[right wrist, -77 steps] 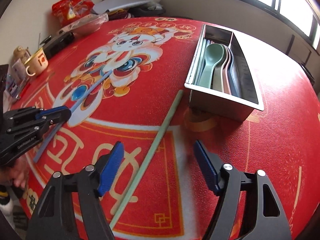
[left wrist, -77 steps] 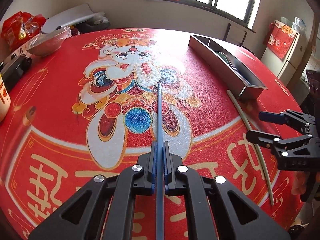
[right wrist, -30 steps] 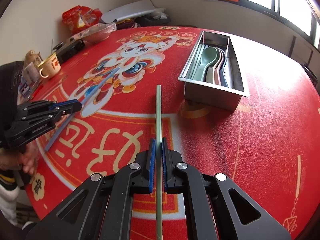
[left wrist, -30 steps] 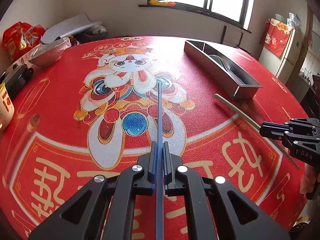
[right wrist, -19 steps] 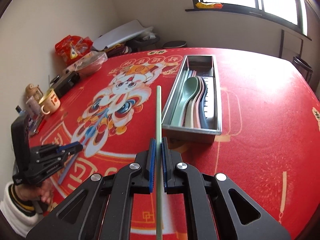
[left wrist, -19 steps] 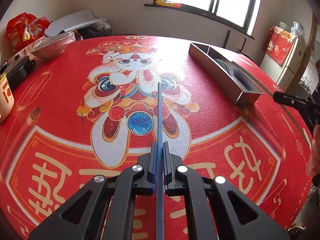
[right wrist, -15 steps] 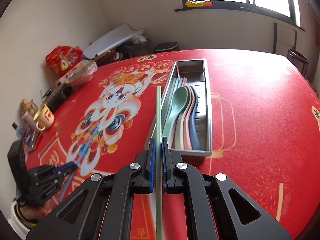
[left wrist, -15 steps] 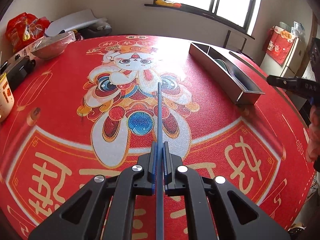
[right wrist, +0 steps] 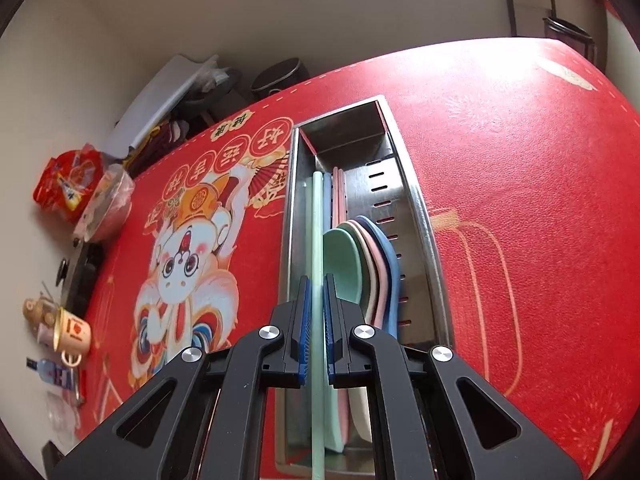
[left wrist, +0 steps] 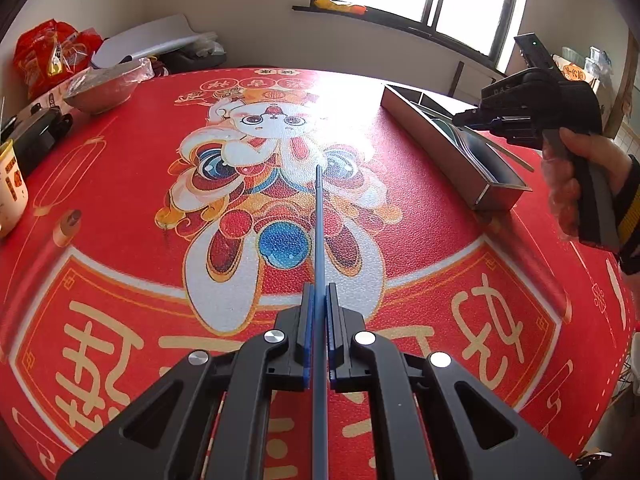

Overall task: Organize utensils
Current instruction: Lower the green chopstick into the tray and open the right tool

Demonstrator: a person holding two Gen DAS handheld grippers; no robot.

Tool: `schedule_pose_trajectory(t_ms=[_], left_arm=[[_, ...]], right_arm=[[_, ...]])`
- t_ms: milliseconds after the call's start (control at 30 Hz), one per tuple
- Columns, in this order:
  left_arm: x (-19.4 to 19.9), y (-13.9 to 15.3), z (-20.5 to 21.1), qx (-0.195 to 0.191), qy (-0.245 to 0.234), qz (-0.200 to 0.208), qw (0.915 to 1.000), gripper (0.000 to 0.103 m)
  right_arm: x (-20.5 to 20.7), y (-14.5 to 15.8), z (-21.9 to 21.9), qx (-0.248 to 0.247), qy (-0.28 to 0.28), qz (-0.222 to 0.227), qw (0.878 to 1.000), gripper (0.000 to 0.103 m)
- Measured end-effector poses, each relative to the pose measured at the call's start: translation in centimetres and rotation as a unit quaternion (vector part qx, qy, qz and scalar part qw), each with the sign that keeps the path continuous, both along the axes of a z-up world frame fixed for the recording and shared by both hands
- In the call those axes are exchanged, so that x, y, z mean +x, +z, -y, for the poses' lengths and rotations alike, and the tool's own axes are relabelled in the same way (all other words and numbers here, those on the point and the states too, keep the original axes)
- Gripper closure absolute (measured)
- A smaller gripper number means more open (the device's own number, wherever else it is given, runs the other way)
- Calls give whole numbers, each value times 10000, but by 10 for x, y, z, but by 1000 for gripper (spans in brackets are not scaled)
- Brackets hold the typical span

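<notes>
My left gripper (left wrist: pixel 318 292) is shut on a blue chopstick (left wrist: pixel 319 232) that points out over the red printed tablecloth (left wrist: pixel 120 300). My right gripper (right wrist: pixel 317 284) is shut on a pale green chopstick (right wrist: pixel 317 220), held lengthwise above the steel utensil tray (right wrist: pixel 416 200). In the tray lie several spoons (right wrist: pixel 360 264) in green, pink, cream and blue, with several chopsticks (right wrist: pixel 335 196) along its left side. In the left wrist view the right gripper (left wrist: pixel 466 118) hovers over the tray (left wrist: pixel 424 128), a hand around its handle.
A bowl under plastic wrap (left wrist: pixel 102 88), a red snack bag (left wrist: pixel 48 56) and a dark device (left wrist: pixel 38 136) sit at the table's far left. A mug (right wrist: pixel 72 334) and small bottles (right wrist: pixel 52 372) stand on the left edge. Chairs and a window lie beyond the table.
My right gripper has swung with the green chopstick from beside the tray to directly above it, lined up along its length. My left gripper has stayed put with the blue chopstick.
</notes>
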State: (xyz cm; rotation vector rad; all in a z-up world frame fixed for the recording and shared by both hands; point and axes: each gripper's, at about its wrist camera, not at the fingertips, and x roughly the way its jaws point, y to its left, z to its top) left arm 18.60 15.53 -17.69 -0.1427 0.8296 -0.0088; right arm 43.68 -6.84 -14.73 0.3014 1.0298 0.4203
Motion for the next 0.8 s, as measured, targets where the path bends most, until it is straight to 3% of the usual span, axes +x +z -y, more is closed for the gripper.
schedule_pose_trajectory(t_ms=[600, 800], left_arm=[[2, -2, -1, -35, -17, -43, 10000, 97], [1, -2, -1, -47, -20, -43, 10000, 97]], right_arm=[[17, -14, -11, 272, 8, -305, 9992, 95], [2, -1, -3, -35, 126, 112, 9999, 95]])
